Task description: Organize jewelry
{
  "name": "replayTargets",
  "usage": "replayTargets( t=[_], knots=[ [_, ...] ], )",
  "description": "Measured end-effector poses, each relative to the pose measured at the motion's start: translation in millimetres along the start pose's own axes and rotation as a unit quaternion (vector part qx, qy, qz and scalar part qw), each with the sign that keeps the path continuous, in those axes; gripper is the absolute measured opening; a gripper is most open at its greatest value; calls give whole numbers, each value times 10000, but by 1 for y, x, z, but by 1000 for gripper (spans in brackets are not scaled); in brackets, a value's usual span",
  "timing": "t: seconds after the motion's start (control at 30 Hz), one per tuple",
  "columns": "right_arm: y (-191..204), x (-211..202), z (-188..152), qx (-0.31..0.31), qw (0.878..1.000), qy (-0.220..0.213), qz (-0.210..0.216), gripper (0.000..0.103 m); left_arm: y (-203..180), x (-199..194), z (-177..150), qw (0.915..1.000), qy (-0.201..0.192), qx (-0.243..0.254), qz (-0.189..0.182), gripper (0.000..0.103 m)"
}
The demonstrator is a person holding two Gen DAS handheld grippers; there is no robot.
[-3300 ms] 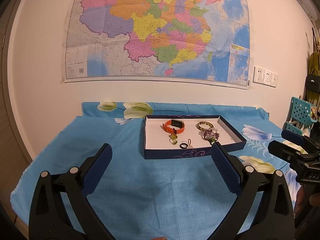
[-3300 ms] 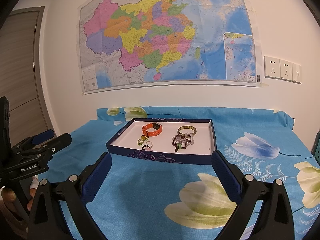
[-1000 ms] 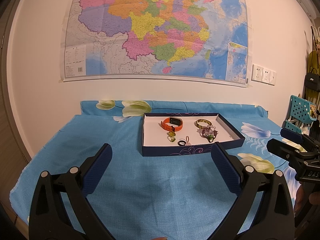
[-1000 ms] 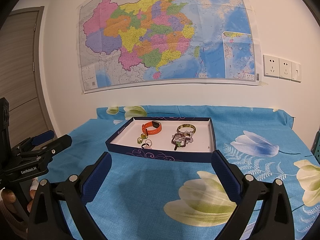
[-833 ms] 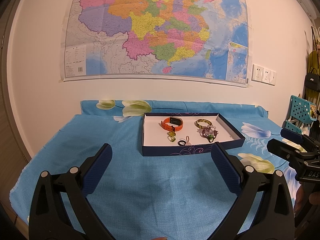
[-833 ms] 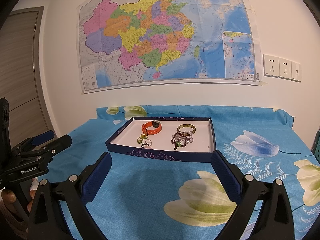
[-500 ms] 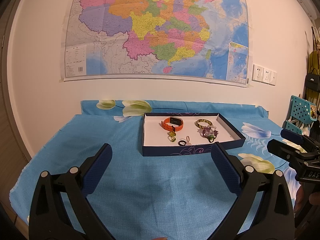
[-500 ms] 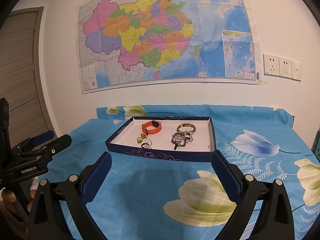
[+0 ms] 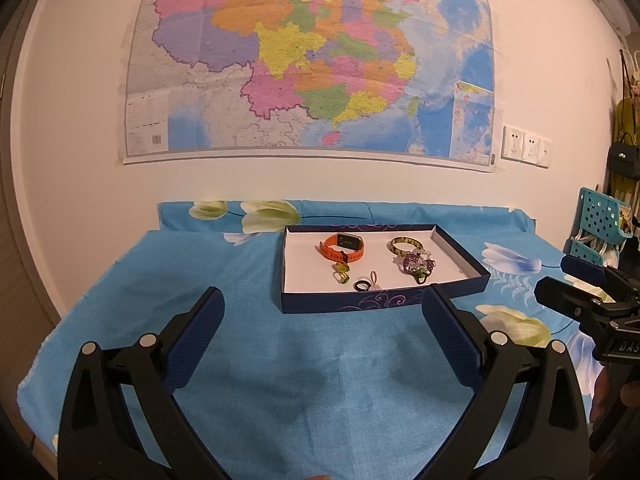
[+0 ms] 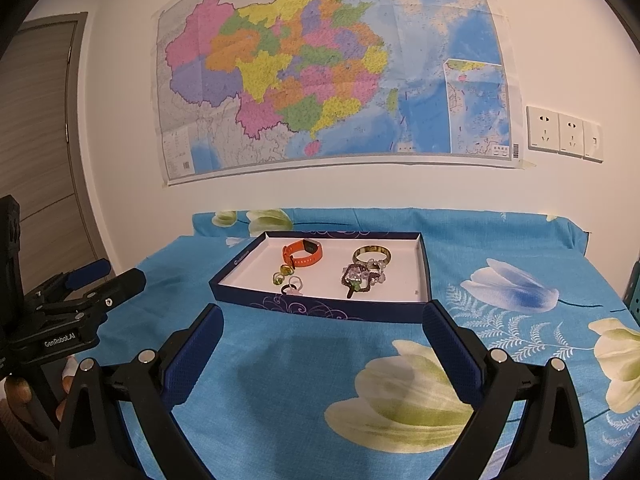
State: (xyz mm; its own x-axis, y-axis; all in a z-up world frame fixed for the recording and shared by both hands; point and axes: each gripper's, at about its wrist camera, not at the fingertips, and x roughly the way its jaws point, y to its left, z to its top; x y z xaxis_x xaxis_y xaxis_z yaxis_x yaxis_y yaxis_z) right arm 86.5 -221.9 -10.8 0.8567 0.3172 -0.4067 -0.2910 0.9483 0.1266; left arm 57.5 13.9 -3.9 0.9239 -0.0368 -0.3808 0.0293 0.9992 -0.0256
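A dark blue tray (image 9: 360, 303) with a white floor lies on the blue flowered cloth, also in the right wrist view (image 10: 320, 311). In it lie an orange watch (image 9: 342, 246) (image 10: 303, 253), a green-gold bangle (image 9: 405, 244) (image 10: 371, 255), a purple bead bracelet (image 9: 416, 263) (image 10: 360, 278), a green ring (image 9: 342, 276) (image 10: 280, 275) and a black ring (image 9: 361, 286) (image 10: 289, 289). My left gripper (image 9: 322, 308) is open and empty, short of the tray. My right gripper (image 10: 322, 320) is open and empty, just before the tray's near wall.
A large map (image 9: 312, 60) hangs on the white wall behind the table. Wall sockets (image 10: 564, 134) are at the right. A teal basket rack (image 9: 600, 220) stands past the table's right end. A door (image 10: 36, 140) is at the left.
Both grippers have drifted slightly back and the tray sits a little farther and lower in view than 3.3 s ago. Both stay open. The jewelry has not moved.
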Motion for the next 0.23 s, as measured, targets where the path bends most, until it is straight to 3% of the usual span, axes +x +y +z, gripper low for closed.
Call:
replayTargets(
  t=[0.1, 0.23],
  knots=[
    [-6, 5, -1, -98, 9998, 144, -70, 96, 2, 8, -1, 9998, 187, -36, 22, 97],
    [-38, 28, -5, -191, 9960, 746, -453, 96, 18, 30, -7, 9980, 606, -153, 74, 97]
  ],
)
